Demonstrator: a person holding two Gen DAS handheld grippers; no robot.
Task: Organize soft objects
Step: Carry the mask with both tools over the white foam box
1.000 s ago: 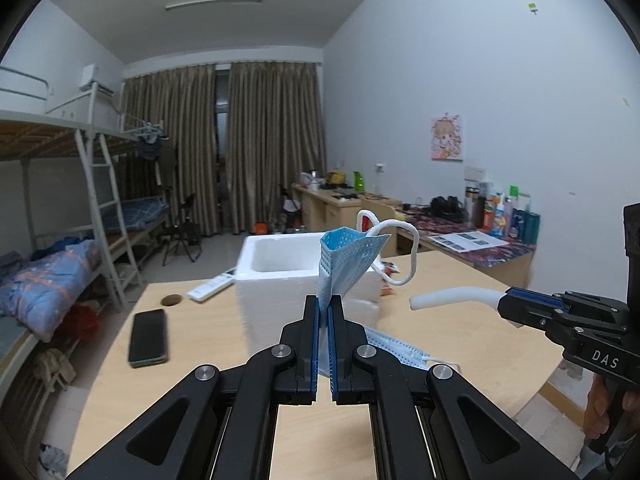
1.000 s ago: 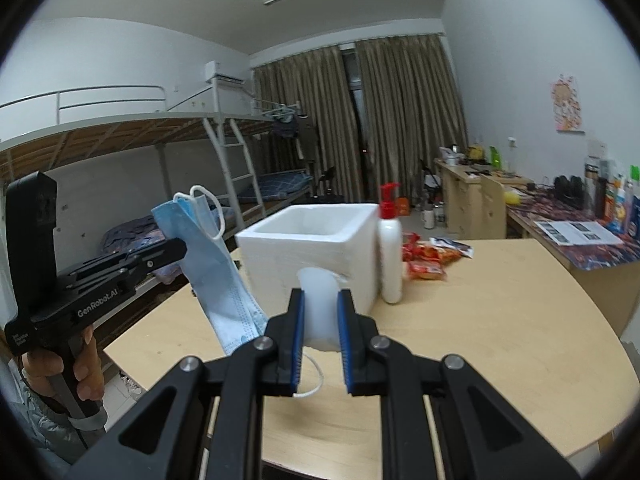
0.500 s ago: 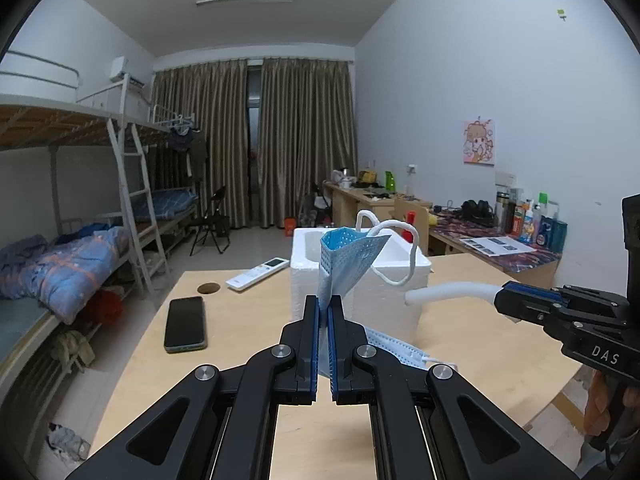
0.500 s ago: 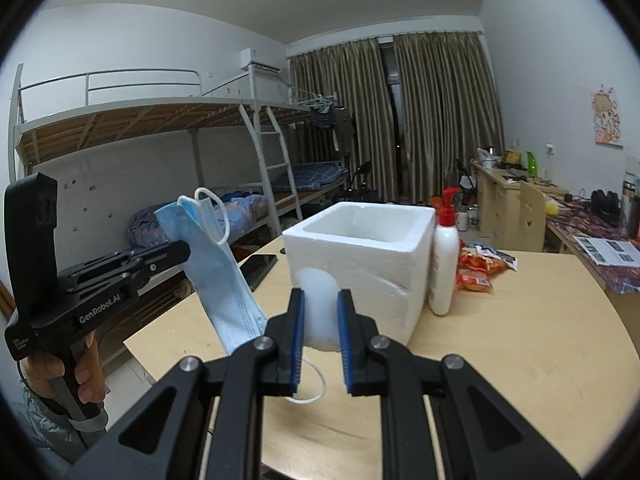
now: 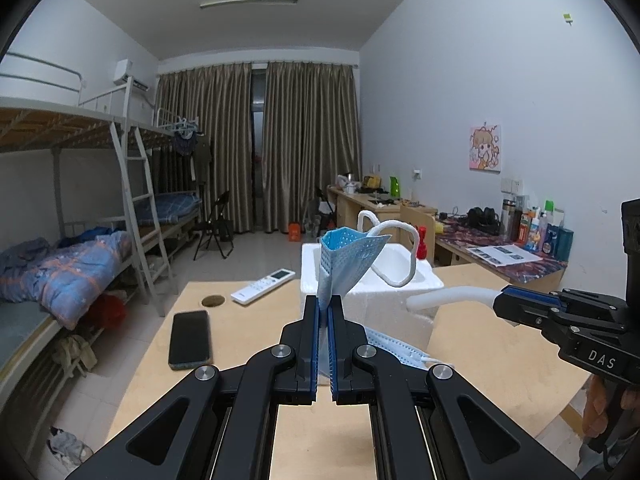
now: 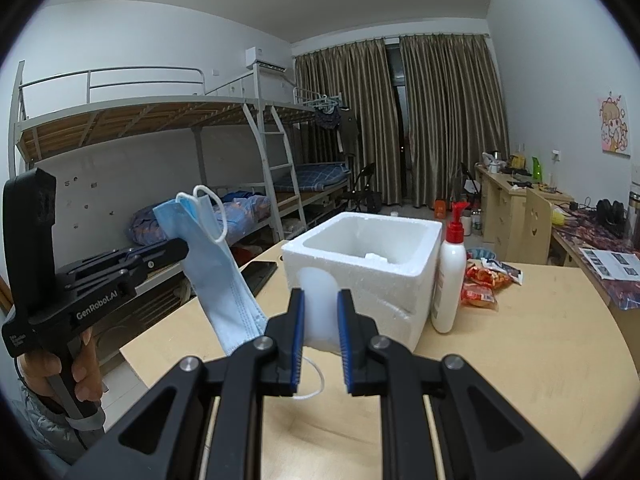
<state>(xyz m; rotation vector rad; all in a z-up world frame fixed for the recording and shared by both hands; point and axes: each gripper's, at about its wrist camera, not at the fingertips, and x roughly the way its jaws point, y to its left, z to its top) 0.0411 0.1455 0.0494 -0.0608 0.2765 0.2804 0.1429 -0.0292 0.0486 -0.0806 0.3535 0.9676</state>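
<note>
Blue mask (image 5: 344, 264) clamped upright, left hand-held gripper (image 5: 324, 312) | right hand-held gripper (image 6: 322, 312) level, pinching white foam piece (image 6: 320, 300)

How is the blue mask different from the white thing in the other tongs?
The blue mask is a thin pleated sheet with ear loops; the white foam piece is a plain curved tube. The left tongs clamp the mask tight; the right tongs stand wider around the foam. Both are soft and held above the table.
</note>
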